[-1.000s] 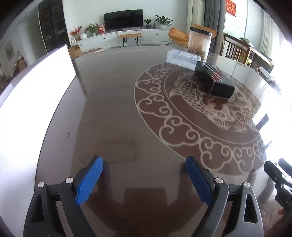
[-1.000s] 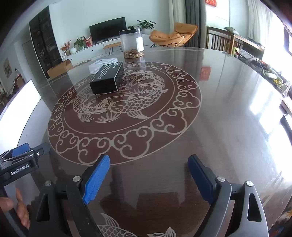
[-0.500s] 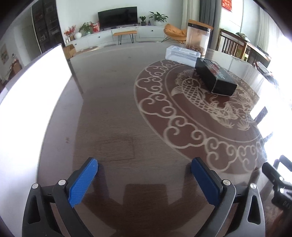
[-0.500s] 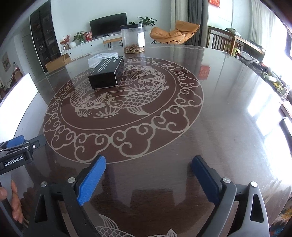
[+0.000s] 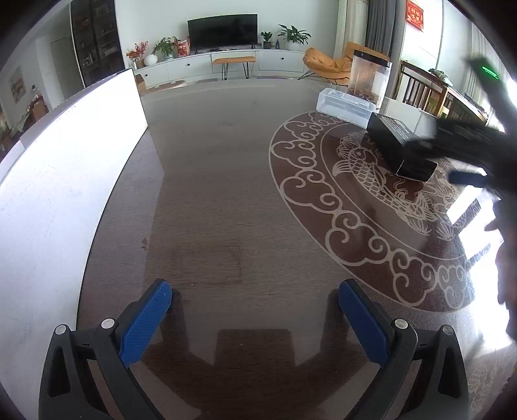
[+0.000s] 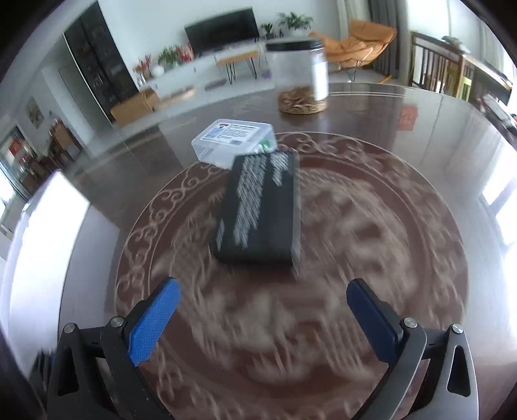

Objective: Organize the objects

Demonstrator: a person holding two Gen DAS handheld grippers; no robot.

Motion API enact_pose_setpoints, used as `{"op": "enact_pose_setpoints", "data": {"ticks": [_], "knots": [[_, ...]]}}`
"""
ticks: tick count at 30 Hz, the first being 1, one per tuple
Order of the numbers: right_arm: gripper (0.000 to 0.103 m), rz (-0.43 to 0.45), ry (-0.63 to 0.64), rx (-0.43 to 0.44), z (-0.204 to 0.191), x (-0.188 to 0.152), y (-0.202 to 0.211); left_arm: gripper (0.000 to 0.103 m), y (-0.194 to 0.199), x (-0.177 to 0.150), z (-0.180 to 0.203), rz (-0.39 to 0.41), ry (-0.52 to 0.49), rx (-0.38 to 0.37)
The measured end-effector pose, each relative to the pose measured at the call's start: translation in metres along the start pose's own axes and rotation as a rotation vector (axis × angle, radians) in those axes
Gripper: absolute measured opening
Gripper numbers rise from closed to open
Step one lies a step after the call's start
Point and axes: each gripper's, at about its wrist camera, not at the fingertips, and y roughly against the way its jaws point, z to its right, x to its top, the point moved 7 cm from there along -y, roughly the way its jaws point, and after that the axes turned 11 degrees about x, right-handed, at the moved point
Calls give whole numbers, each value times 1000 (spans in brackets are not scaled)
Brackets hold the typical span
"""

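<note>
While both grippers hover over a round dark wooden table (image 5: 226, 194), neither one holds anything. From the right wrist camera, the right gripper (image 6: 263, 307) has its blue-padded jaws spread wide, and a black rectangular box (image 6: 261, 210) printed with white text lies flat on the table just ahead of the gap between them, apart from both pads. The view there is blurred by motion. Behind the box, touching or nearly touching its far end, sits a clear plastic case (image 6: 232, 139) with a printed label on its lid. Farther back stands a tall clear jar (image 6: 299, 77) with a dark lid and what look like rubber bands at the bottom. From the left wrist camera, the left gripper (image 5: 255, 310) is also wide open, above bare wood, well apart from the box, which lies far off to its right. A blurred dark shape at the right edge of that view crosses in front of the box; it appears to be the other gripper. A pale inlaid ring of scrollwork and a carp design (image 5: 358, 161) decorates the table's centre, and the box rests on it. A white board (image 5: 64, 168) borders the table's left side. Beyond are a living room's television (image 5: 223, 30) on a white cabinet, potted plants, an orange lounge chair (image 6: 358, 42), and bright windows to the right.
</note>
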Motion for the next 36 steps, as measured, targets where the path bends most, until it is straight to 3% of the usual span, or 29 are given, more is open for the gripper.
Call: {"op": "enact_pose_setpoints", "data": {"ticks": [5, 7, 8, 9, 11, 16, 20, 23, 25, 27, 32, 36], "knots": [[103, -131, 38, -88, -10, 12, -46, 103, 0, 0, 0, 0, 0, -1], [102, -101, 77, -111, -13, 14, -48, 103, 0, 0, 0, 0, 0, -1], [93, -75, 87, -106, -14, 13, -46, 103, 0, 0, 0, 0, 0, -1], [68, -46, 101, -127, -13, 13, -41, 103, 0, 0, 0, 0, 0, -1], [58, -15, 89, -118, -6, 10, -31, 103, 0, 0, 0, 0, 0, -1], [58, 46, 64, -179, 31, -17, 0, 103, 0, 0, 0, 1, 0, -1], [58, 118, 3, -277, 80, -51, 42, 103, 0, 0, 0, 1, 0, 0], [60, 144, -32, -292, 102, -67, 63, 103, 0, 0, -1, 1, 0, 1], [66, 152, -43, -268, 106, -75, 73, 103, 0, 0, -1, 1, 0, 1], [85, 156, -60, -239, 106, -82, 80, 103, 0, -1, -1, 1, 0, 1], [92, 165, -93, -210, 105, -90, 86, 103, 0, 0, -2, -7, 10, 8], [97, 157, -91, -202, 106, -87, 81, 103, -5, 10, 10, -65, 47, 32]]}}
